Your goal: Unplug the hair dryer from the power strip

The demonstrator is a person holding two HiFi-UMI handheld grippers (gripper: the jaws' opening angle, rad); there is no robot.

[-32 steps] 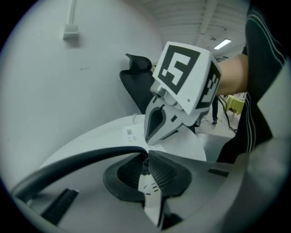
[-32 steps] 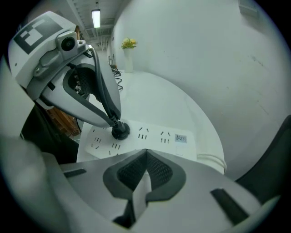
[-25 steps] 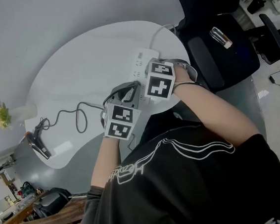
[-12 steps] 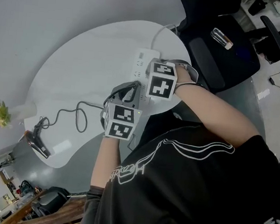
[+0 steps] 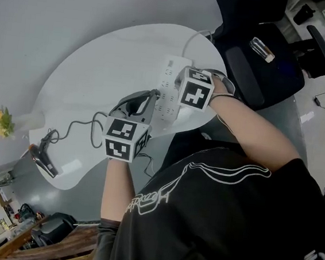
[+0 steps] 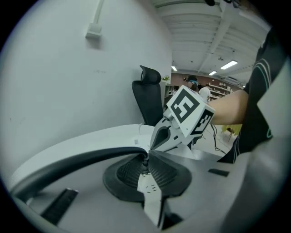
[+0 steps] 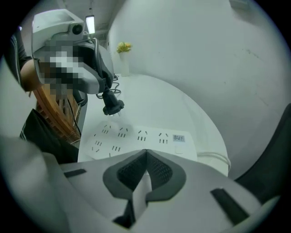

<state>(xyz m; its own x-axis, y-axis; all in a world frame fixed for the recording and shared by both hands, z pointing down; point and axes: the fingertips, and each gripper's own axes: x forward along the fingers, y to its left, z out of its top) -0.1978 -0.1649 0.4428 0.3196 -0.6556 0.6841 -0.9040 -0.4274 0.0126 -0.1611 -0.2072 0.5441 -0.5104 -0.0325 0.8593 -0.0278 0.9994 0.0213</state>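
A white power strip lies on the round white table, its sockets empty in the right gripper view. My left gripper is shut on the black plug at the cord's end, and the plug hangs free above the strip with its prongs showing. The black cord trails left to the hair dryer at the table's near-left edge. My right gripper is shut with nothing between its jaws, and its tips rest on the strip's near edge.
A vase with yellow flowers stands at the table's left rim. A black office chair sits beyond the table at the right. The strip's white lead runs off the far edge.
My left gripper has risen and drawn to the left, away from the strip, taking the plug and cord with it. The right gripper stays on the strip.
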